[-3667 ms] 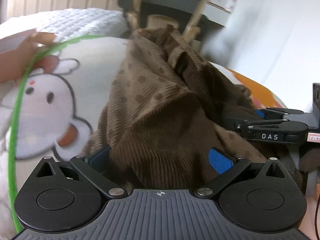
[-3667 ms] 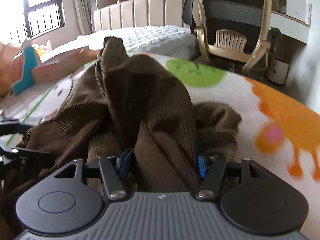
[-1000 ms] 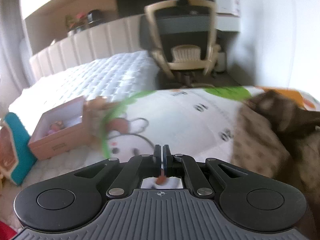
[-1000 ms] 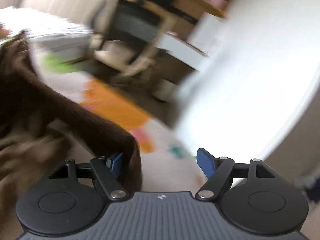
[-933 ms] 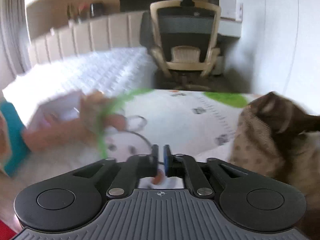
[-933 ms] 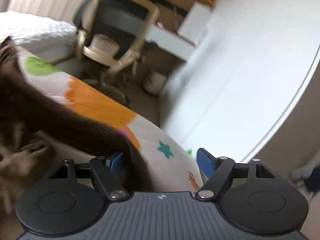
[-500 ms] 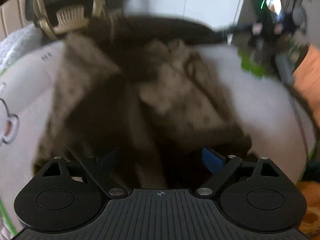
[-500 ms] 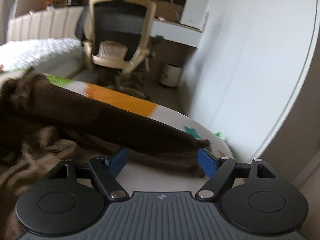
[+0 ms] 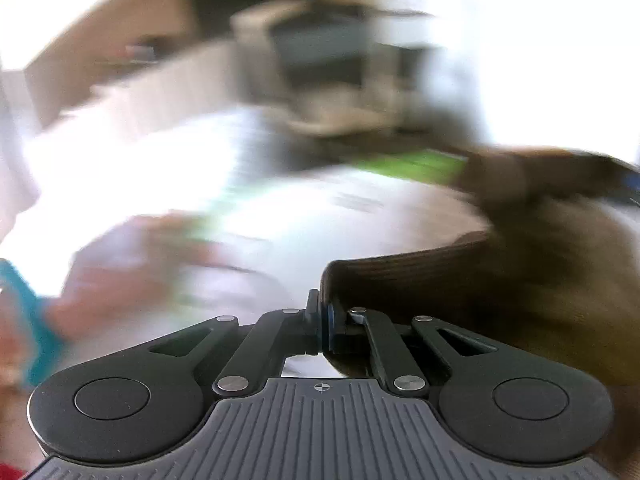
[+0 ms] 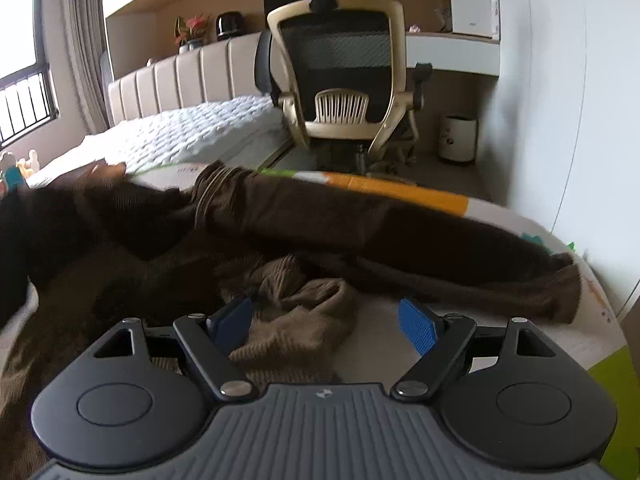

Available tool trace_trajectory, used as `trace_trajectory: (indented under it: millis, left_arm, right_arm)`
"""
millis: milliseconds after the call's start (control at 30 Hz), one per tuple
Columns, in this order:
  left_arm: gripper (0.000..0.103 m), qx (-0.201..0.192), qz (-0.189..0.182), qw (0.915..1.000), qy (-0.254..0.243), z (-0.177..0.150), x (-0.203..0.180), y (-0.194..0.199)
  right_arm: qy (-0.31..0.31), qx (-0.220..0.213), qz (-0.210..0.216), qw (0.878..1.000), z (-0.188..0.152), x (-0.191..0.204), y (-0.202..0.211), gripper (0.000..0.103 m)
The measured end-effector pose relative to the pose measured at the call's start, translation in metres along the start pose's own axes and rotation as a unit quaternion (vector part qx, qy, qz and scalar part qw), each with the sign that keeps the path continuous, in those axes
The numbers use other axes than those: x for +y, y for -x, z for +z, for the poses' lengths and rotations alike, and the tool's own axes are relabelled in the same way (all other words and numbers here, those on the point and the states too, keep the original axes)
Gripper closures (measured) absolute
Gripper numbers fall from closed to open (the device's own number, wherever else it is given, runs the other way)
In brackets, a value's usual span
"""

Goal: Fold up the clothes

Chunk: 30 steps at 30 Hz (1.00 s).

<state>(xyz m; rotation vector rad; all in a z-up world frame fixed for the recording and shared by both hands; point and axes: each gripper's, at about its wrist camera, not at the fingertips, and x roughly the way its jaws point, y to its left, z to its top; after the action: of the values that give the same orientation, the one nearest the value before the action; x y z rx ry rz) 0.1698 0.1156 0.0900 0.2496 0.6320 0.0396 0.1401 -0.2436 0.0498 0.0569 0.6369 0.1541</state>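
Both wrist views look forward, low and close over the brown garment [image 10: 280, 240], facing the office chair [image 10: 340, 72].

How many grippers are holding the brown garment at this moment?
1. The left gripper is shut on a ribbed edge of the brown garment. The right gripper is open above a crumpled part, gripping nothing.

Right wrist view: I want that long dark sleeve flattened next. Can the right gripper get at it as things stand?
Probably yes. The right gripper is open and holds nothing, and the long dark sleeve lies across the printed mat just ahead. Only a rumpled tan fold sits between its fingers.
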Motion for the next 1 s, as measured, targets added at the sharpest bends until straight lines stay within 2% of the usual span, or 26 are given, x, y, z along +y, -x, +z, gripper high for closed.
trace_trajectory:
  millis: [100, 133, 200, 233, 333, 367, 400, 500, 533, 600, 700, 767, 800, 867, 933, 967, 1000]
  left_arm:
    - [0.093, 0.014, 0.063, 0.9959, 0.064, 0.000, 0.052, -0.024]
    - [0.085, 0.018, 0.082, 0.9936, 0.076, -0.003, 0.063, -0.030]
    - [0.032, 0.029, 0.096, 0.9899, 0.100, -0.010, 0.078, -0.040]
    - [0.027, 0.034, 0.094, 0.9884, 0.114, -0.014, 0.083, -0.044]
    - [0.025, 0.054, 0.042, 0.9864, 0.150, -0.027, 0.081, -0.040]
    - [0.022, 0.059, 0.019, 0.9870, 0.148, -0.030, 0.070, -0.035]
    - [0.019, 0.062, -0.004, 0.9880, 0.142, -0.034, 0.059, -0.029]
    - [0.009, 0.055, -0.080, 0.9898, 0.104, -0.047, 0.008, 0.001]
    - [0.009, 0.051, -0.110, 0.9886, 0.089, -0.050, -0.013, 0.012]
    - [0.009, 0.050, -0.177, 0.9814, 0.055, -0.058, -0.063, 0.032]
    - [0.008, 0.030, -0.260, 0.9650, 0.004, -0.068, -0.137, 0.058]
    - [0.008, 0.024, -0.299, 0.9535, -0.032, -0.073, -0.190, 0.067]
    - [0.008, 0.025, -0.312, 0.9485, -0.050, -0.075, -0.216, 0.067]
    - [0.008, 0.034, -0.317, 0.9442, -0.085, -0.079, -0.260, 0.061]
    - [0.008, 0.030, -0.296, 0.9474, -0.117, -0.082, -0.290, 0.055]
    - [0.022, 0.025, -0.290, 0.9494, -0.117, -0.080, -0.290, 0.054]
    - [0.046, 0.021, -0.290, 0.9507, -0.108, -0.074, -0.283, 0.055]
  right_arm:
    - [0.006, 0.007, 0.002, 1.000, -0.001, 0.008, -0.006, 0.022]
    - [0.012, 0.007, 0.002, 1.000, 0.000, 0.012, -0.008, 0.022]
    - [0.022, 0.011, 0.001, 1.000, 0.006, 0.015, -0.014, 0.022]
    - [0.027, 0.013, 0.000, 1.000, 0.009, 0.016, -0.019, 0.022]
    - [0.024, 0.025, -0.019, 0.999, 0.011, 0.005, -0.031, 0.022]
    - [0.020, 0.029, -0.027, 0.999, 0.010, 0.000, -0.036, 0.027]
    - [0.015, 0.033, -0.035, 0.999, 0.010, -0.006, -0.040, 0.037]
    - [-0.021, 0.039, -0.026, 0.999, -0.001, -0.022, -0.031, 0.049]
    - [-0.032, 0.041, -0.023, 0.998, -0.005, -0.027, -0.028, 0.049]
    - [-0.011, 0.038, -0.025, 0.999, -0.013, -0.024, -0.013, 0.049]
    - [-0.002, 0.030, -0.031, 0.999, -0.021, -0.025, 0.008, 0.049]
    - [0.004, 0.025, -0.034, 0.999, -0.026, -0.026, 0.022, 0.049]
    - [0.007, 0.023, -0.036, 0.999, -0.029, -0.027, 0.028, 0.049]
    - [0.013, 0.018, -0.040, 0.999, -0.034, -0.028, 0.042, 0.049]
    - [0.019, 0.013, -0.044, 0.999, -0.039, -0.029, 0.056, 0.048]
    - [0.023, 0.008, -0.047, 0.999, -0.042, -0.029, 0.065, 0.046]
    - [0.031, 0.004, -0.048, 0.998, -0.045, -0.029, 0.073, 0.045]
